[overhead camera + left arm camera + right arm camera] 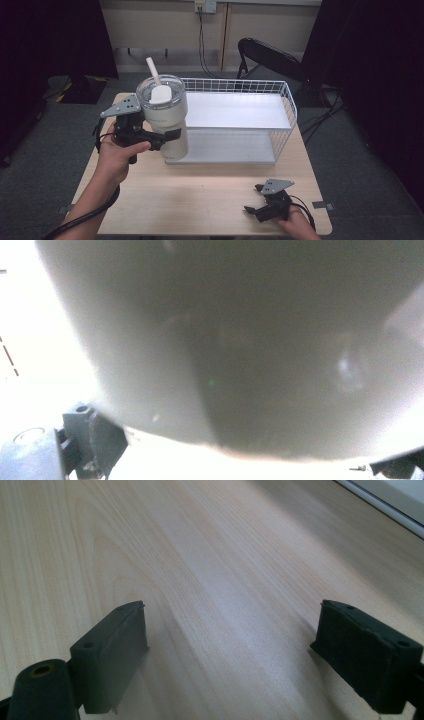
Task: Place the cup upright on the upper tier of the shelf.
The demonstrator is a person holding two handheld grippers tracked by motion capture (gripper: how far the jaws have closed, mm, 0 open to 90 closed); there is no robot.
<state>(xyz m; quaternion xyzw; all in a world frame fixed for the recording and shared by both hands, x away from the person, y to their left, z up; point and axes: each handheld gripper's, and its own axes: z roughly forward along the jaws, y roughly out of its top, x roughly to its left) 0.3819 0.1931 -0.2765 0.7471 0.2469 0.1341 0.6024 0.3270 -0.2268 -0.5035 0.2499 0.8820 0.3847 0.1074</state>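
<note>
Left tongs [167, 137] clamped on smooth cream cylindrical tumbler [167, 120], right tongs [232, 645] wide over pale woodgrain table [210, 540]

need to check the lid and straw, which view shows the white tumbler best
The high view: the whole tumbler shows there, with clear lid, white straw and the left gripper clamped on its side. The left gripper view gives just a blurred close wall of it. The right gripper view looks at bare table.
</note>
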